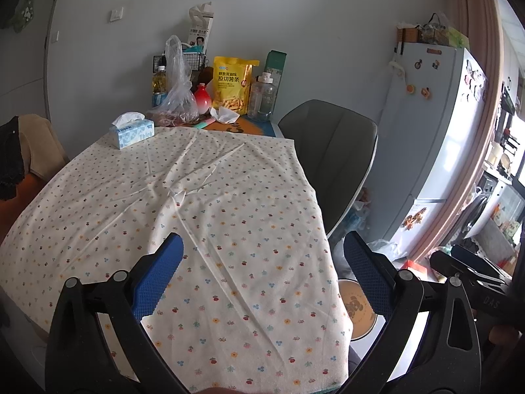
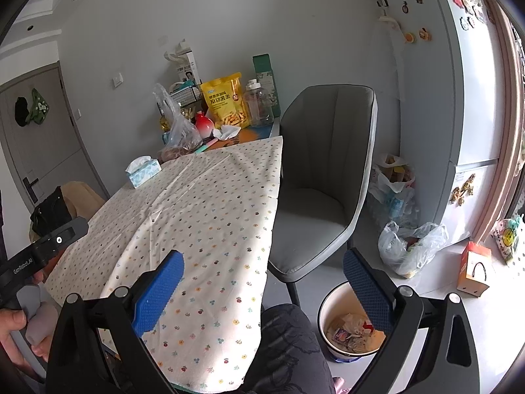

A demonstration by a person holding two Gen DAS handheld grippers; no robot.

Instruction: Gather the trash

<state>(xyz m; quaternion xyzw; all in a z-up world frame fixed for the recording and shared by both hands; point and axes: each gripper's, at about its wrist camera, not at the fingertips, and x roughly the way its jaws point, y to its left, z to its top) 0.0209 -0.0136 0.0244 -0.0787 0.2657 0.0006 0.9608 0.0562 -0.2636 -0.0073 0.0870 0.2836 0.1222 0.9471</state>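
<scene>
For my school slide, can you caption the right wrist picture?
Open right claw hovers over the flowery tablecloth, trash bin waiting below.

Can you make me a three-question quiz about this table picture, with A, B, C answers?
1. Where is the tissue box?
A. on the chair
B. on the flowered tablecloth
C. in the bin

2. What colour is the snack bag?
A. yellow
B. purple
C. black

3. How is the right gripper?
A. shut on a cup
B. shut on paper
C. open, holding nothing

Answers: 1 B, the box sits on the cloth near the far end. 2 A, the bag is bright yellow. 3 C, its blue fingers stand wide apart with nothing between them.
</scene>
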